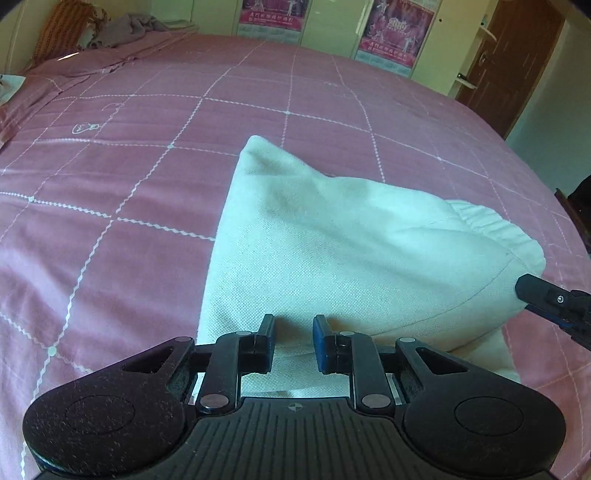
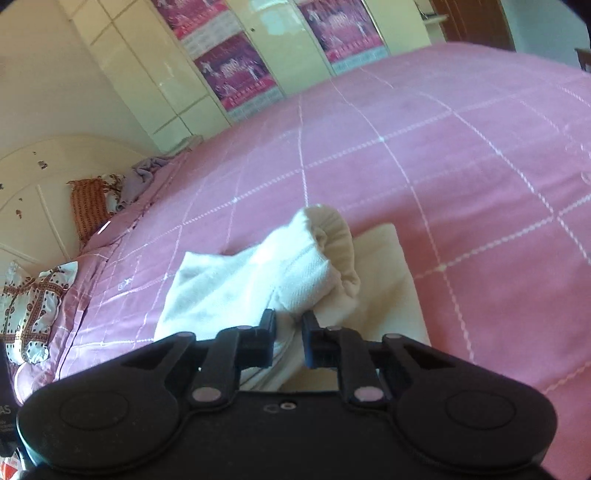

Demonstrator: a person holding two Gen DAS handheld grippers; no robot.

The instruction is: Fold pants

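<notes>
Pillows beyond pants; bedspread beneath

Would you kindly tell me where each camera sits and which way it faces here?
Left wrist: on the left gripper, facing over the white pants across the pink bedspread toward the wardrobe; the right gripper's tip shows far right.
Right wrist: on the right gripper, tilted, facing the pants' gathered waistband and headboard.
Shared: pants, bedspread, wardrobe posters.
</notes>
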